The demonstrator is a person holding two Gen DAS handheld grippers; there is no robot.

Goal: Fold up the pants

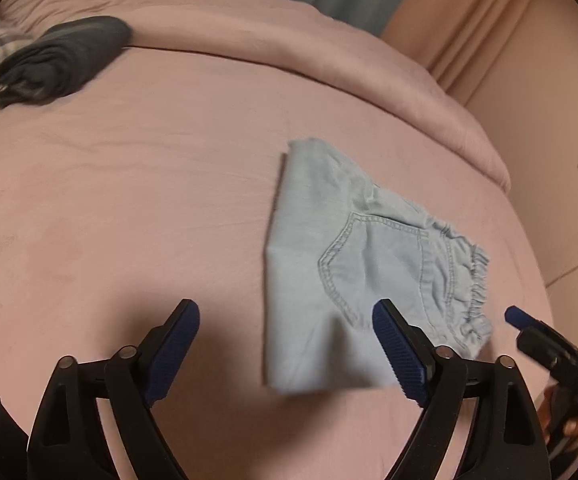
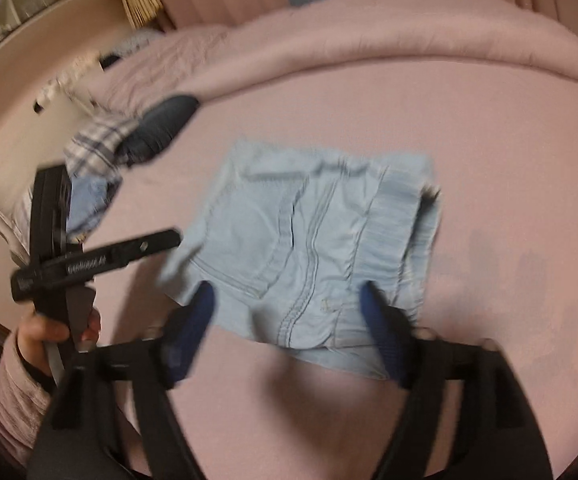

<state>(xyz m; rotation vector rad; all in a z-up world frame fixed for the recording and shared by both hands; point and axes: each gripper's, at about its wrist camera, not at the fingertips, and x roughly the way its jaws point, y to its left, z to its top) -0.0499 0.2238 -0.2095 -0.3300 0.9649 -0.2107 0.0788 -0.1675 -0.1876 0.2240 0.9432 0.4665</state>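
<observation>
— What have you got in front of you?

— Light blue denim pants, folded into a compact bundle, lying on the bed on its pink sheet. In my left wrist view the bundle sits toward the right side of the bed, back pocket up and the gathered elastic waistband along its right edge. The folded-back pink duvet runs along the far edge of the bed, well apart from the pants.

— And your fingers?

— My left gripper is spread wide and grasping nothing. Its right finger stands over the near right part of the bundle, its left finger over bare sheet; I cannot tell whether the pad touches the denim. My right gripper is released too, fingers apart, both blue tips over the near edge of the pants. That view is smeared with blur, so contact there is also unclear.

— Can you see each tool from the other camera?

— Yes. The right gripper pokes in at the right edge of the left view, just beside the waistband. The left gripper shows at the left of the right view, held in my left hand, just beside the bundle's left edge.

— Anything else on the bed?

— A dark grey folded garment near the far left corner, with plaid cloth beside it
</observation>
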